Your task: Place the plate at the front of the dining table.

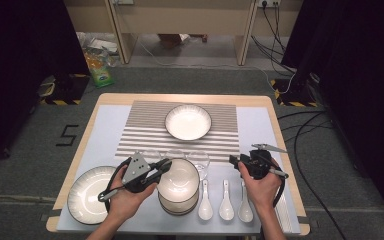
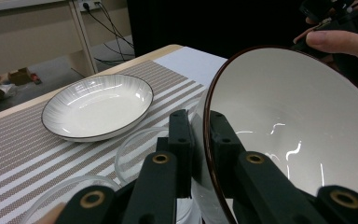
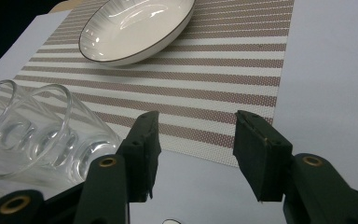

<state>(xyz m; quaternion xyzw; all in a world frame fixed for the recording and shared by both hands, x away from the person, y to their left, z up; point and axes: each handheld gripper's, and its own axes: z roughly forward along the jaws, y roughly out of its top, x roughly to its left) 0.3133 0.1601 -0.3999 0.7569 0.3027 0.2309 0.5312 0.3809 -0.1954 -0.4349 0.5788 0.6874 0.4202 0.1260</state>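
Your left gripper [image 1: 164,165] pinches the rim of the top bowl [image 1: 179,179] of the stack at the table's near edge. The left gripper view shows one jaw inside and one outside the dark-edged bowl wall. Your right gripper [image 3: 193,140] hangs spread, nothing between its jaws. The right gripper view shows the glass cups [image 3: 37,135] just beside the striped mat [image 3: 242,70].

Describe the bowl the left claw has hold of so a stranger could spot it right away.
On the pale table, near the front edge, stands a stack of white dark-rimmed ceramic bowls. It is the top bowl, its rim pinched by the left claw, unlike the flat plates beside it.
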